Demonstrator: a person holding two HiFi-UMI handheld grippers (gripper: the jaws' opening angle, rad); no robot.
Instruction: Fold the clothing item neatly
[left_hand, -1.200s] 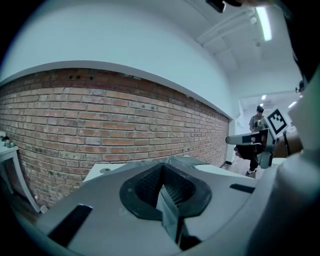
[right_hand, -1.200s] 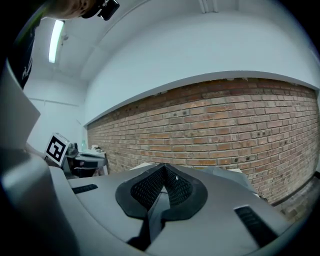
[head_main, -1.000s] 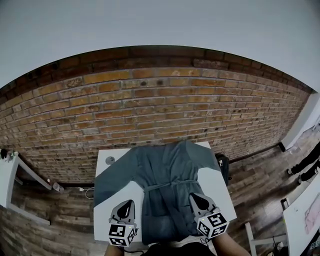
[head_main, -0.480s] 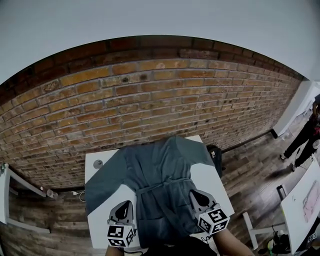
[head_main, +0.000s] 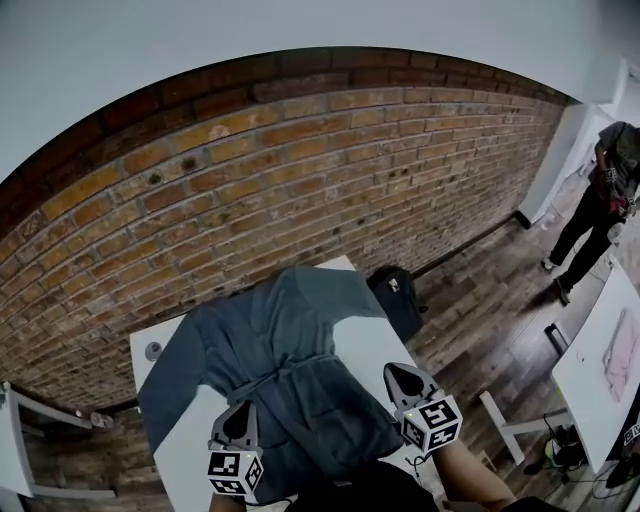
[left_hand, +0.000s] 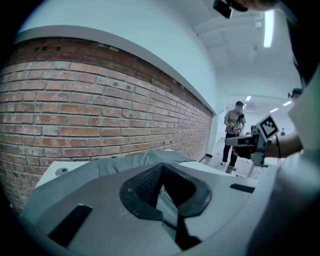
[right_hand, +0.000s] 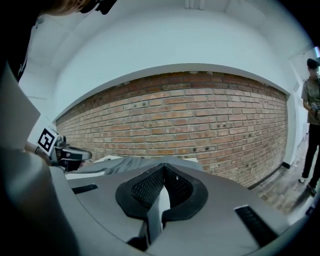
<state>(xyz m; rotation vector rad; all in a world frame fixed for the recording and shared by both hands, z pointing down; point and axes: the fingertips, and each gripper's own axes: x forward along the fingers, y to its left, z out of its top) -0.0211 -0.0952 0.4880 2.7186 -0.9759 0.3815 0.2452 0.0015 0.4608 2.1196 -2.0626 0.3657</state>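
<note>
Jaws pressed together, seemingly empty, left gripper (head_main: 243, 420) and right gripper (head_main: 402, 378) flank the robe (head_main: 290, 350) at its hem, collar pointing away.

Robe (head_main: 285, 365) spread on the table (head_main: 365, 345), which stands against the brick wall (head_main: 250, 190).
Its collar lies toward the far edge, its hem at the near edge, and one sleeve runs to the left edge. A small round thing (head_main: 152, 350) sits in the far left corner. A bag (head_main: 397, 295) lies on the floor off the far right corner. The left gripper (head_main: 243, 412) and right gripper (head_main: 398, 375) flank the hem.
</note>
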